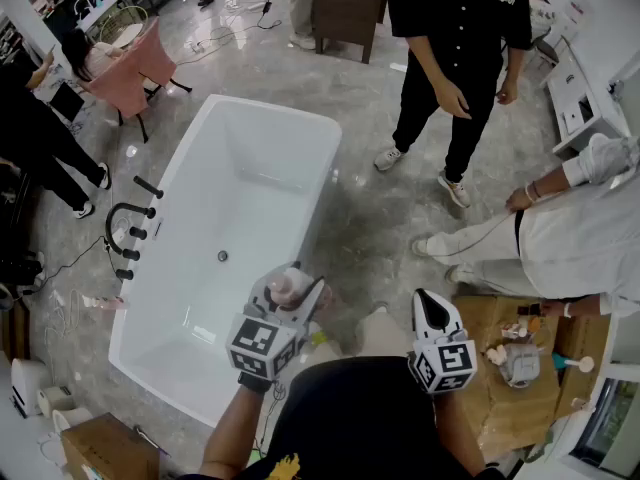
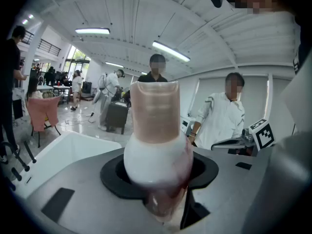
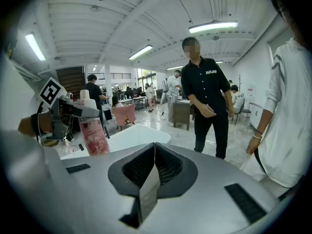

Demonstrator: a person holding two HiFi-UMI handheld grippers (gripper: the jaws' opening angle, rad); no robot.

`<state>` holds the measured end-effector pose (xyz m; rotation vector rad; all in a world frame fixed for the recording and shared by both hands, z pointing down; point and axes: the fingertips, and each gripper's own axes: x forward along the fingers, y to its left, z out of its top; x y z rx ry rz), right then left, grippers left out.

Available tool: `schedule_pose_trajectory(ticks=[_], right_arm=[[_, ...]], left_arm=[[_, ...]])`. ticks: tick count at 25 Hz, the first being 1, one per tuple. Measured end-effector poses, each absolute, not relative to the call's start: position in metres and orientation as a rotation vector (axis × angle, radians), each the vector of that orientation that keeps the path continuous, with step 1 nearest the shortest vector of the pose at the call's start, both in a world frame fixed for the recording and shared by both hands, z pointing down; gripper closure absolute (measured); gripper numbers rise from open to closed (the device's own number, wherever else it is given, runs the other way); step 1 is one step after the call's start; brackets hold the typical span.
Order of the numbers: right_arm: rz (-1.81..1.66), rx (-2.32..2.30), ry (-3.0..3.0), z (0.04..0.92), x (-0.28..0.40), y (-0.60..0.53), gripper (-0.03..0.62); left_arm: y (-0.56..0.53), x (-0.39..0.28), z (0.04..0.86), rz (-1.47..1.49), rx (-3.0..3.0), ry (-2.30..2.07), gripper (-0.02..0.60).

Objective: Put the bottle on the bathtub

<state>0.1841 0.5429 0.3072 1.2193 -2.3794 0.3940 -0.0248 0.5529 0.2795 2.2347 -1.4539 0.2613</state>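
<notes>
Showroom w/ glossy grey floor and a white bathtub (image 1: pixel 300 115). Left gripper (image 1: pixel 297 303) clamps a pink-and-white bottle (image 1: pixel 289 286) upright, over the tub's right rim (not yet set down). Right gripper (image 1: pixel 431 313) is empty, jaws pressed together, beside it.

Left gripper (image 1: pixel 295 294): jaws clamped on bottle (image 2: pixel 155 130), bottle upright, held out front.
Right gripper (image 1: pixel 430 306): jaws together, nothing between, close to torso.

The floor (image 1: pixel 350 198) was glossy, grey, veined; a pink chair (image 1: pixel 135 63) stood at far left, a dark cabinet (image 1: pixel 345 8) beyond; strip lights (image 3: pixel 213 26) glowed on a white ribbed ceiling (image 3: pixel 122 18); a window (image 2: pixel 78 57) shone bright.
</notes>
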Motion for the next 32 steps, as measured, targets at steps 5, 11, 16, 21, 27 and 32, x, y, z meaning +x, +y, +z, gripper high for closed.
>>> schedule_pose_trajectory(ticks=[5, 11, 16, 21, 27, 32], right_arm=[[0.334, 1.278, -2.409, 0.315, 0.168, 0.489, 0.592], [0.293, 1.236, -2.477, 0.335, 0.171, 0.406, 0.592], [0.306, 1.196, -2.524, 0.341, 0.178, 0.324, 0.592], [0.307, 1.071, -2.569, 0.345, 0.168, 0.257, 0.592], [0.361, 0.996, -2.550, 0.366, 0.171, 0.208, 0.592], [0.384, 0.970, -2.524, 0.377, 0.154, 0.182, 0.592]], left_arm=[[0.508, -0.045, 0.291, 0.288, 2.258, -1.496, 0.370], [0.440, -0.030, 0.310, 0.321, 2.218, -1.552, 0.370], [0.370, -0.025, 0.314, 0.352, 2.145, -1.654, 0.370], [0.310, -0.030, 0.308, 0.357, 2.092, -1.754, 0.370], [0.259, -0.029, 0.324, 0.408, 2.049, -1.789, 0.368], [0.220, -0.045, 0.338, 0.434, 2.037, -1.791, 0.368]])
